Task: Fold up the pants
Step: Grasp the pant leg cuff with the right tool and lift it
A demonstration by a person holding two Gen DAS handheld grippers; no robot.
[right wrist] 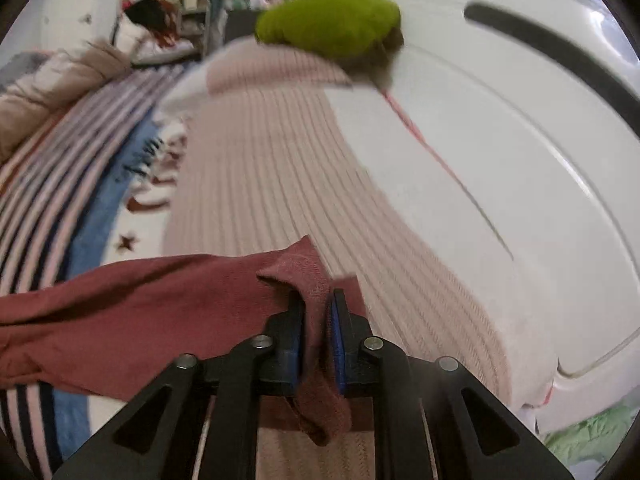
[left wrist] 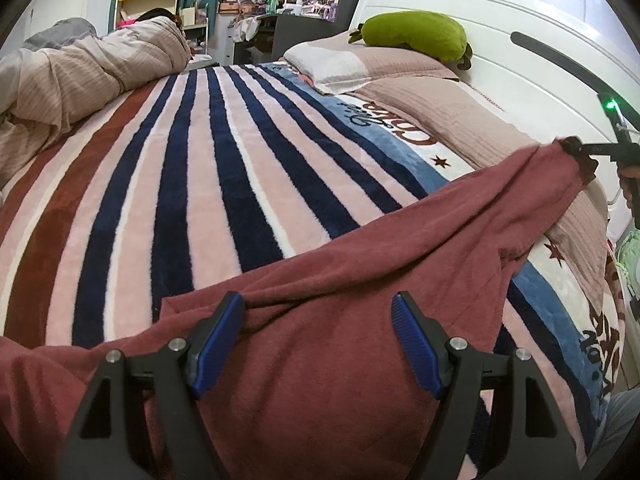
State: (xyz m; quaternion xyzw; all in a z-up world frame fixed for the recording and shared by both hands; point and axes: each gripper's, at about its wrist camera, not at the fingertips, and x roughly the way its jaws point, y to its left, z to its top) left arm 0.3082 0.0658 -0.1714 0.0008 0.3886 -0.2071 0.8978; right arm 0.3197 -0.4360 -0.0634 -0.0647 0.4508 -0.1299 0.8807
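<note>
The dark red pants (left wrist: 360,280) lie spread over the striped blanket (left wrist: 200,180) on the bed. My left gripper (left wrist: 318,312) is open just above the pants, its blue pads wide apart with the cloth below them. My right gripper (right wrist: 316,320) is shut on a corner of the pants (right wrist: 160,312) and holds it lifted over the pink ribbed bedcover (right wrist: 280,180). In the left wrist view the right gripper (left wrist: 580,148) shows at the far right, pinching the raised corner of the cloth.
A green plush toy (left wrist: 416,34) rests on pillows (left wrist: 340,64) by the white headboard (left wrist: 520,60). A rumpled beige duvet (left wrist: 80,72) lies at the far left of the bed. Shelves and a desk stand behind.
</note>
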